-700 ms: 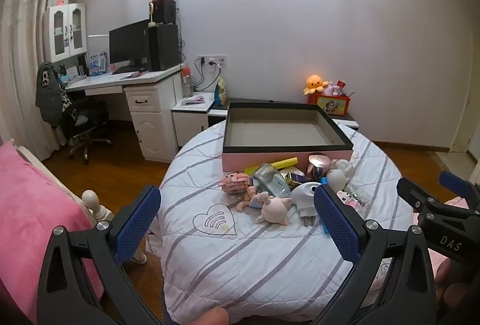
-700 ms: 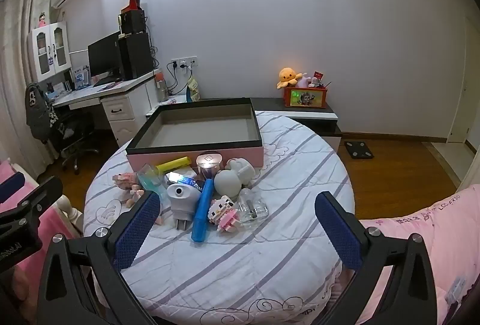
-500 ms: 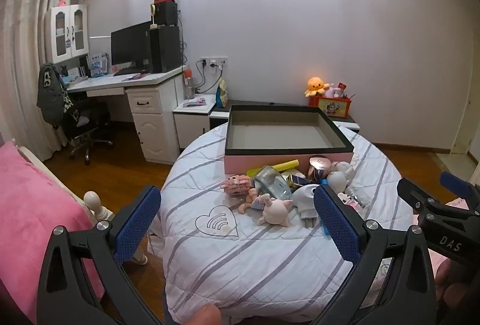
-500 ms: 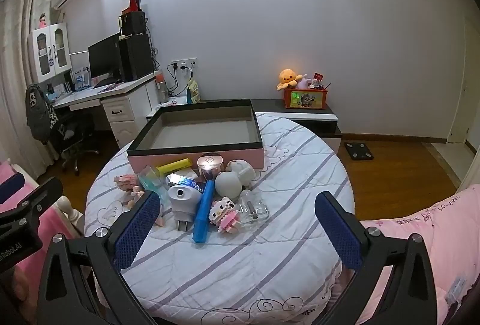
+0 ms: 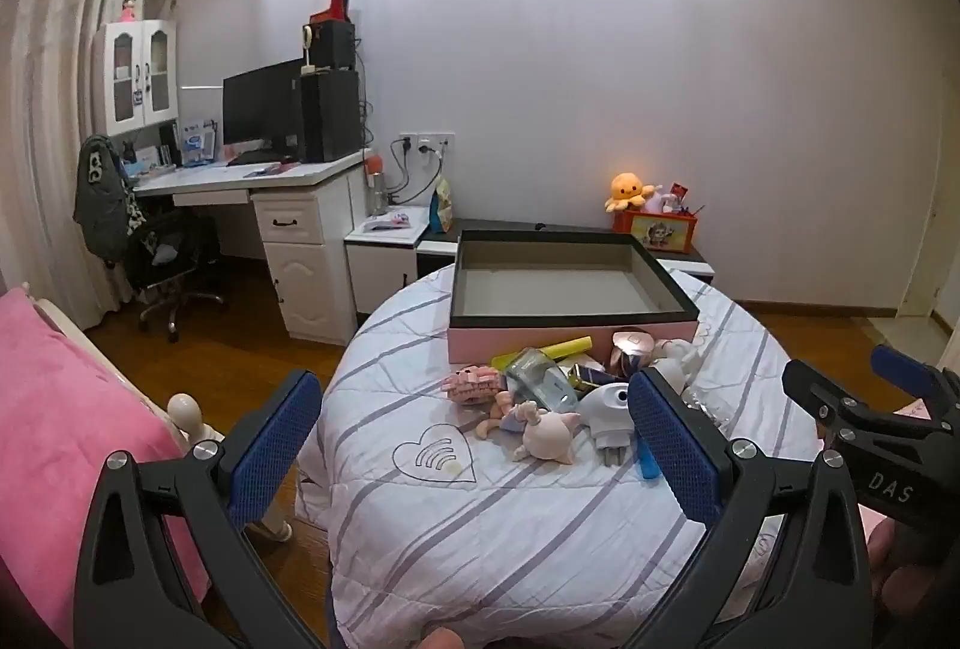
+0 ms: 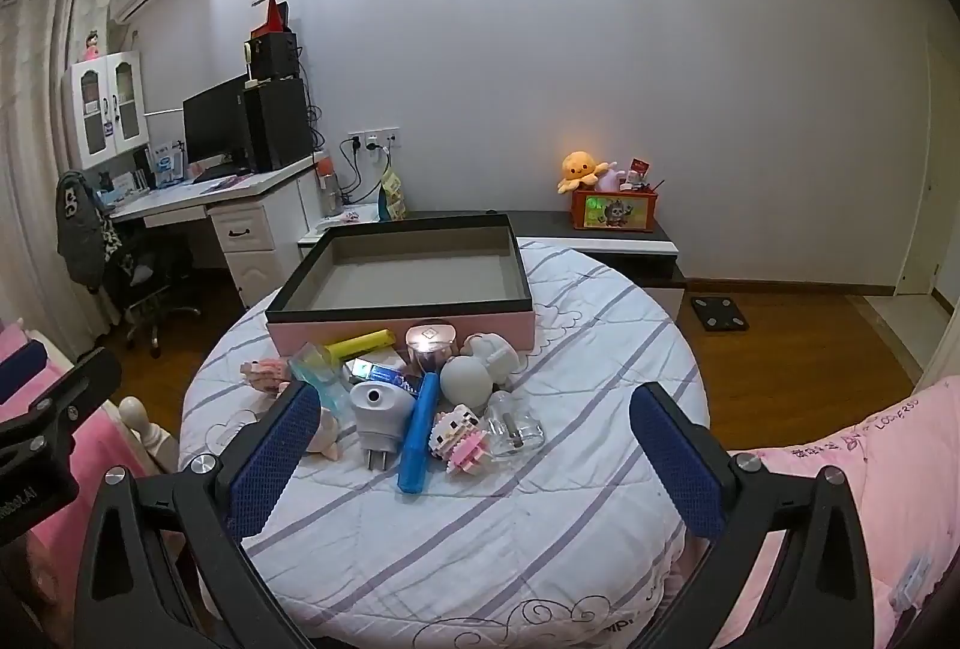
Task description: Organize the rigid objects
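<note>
Left gripper and right gripper both spread wide and empty, toy pile mid-table against the pink tray at the round table's far edge

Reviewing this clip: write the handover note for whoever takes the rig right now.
Left hand-held gripper: open, empty, above the near side of the table.
Right hand-held gripper: open, empty, likewise.
Things: box at the back of the round table, nothing in it. Pile in front of it: plug-in device, blue stick, yellow tube, block toy.
Done: nothing.
Left: probably move each item into the box.
</note>
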